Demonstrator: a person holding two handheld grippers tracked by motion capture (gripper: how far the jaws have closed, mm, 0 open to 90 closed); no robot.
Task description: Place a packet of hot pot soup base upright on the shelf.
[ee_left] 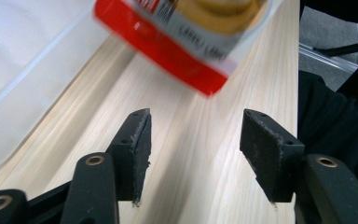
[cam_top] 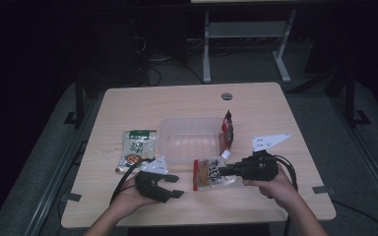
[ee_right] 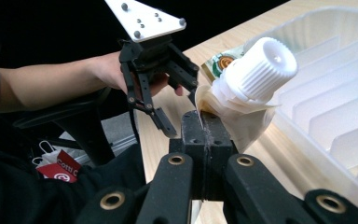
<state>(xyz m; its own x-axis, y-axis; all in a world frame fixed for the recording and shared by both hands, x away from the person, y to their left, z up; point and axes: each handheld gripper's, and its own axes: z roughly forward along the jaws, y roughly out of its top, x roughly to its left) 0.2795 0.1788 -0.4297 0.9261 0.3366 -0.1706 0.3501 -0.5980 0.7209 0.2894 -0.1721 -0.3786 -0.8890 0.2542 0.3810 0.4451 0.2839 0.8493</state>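
Note:
A snack pouch (cam_top: pixel 207 176) with a red edge and a white screw cap (ee_right: pixel 261 65) hangs just above the table in front of the clear plastic container (cam_top: pixel 189 120). My right gripper (cam_top: pixel 221 171) is shut on the pouch's edge next to the cap, its jaws pressed together (ee_right: pixel 204 121). To the left of the pouch, my left gripper (cam_top: pixel 177 186) stands open with nothing between its jaws. In the left gripper view the pouch (ee_left: pixel 191 28) lies blurred ahead of the open jaws (ee_left: pixel 193 135), over bare wood. The right gripper view has the left gripper (ee_right: pixel 177 105) open beyond the pouch.
A green packet (cam_top: pixel 137 147) lies flat left of the container. A red packet (cam_top: pixel 227 129) leans on the container's right wall. The container (ee_right: pixel 335 107) has ribbed walls. A round grommet (cam_top: pixel 226 96) sits near the table's far edge.

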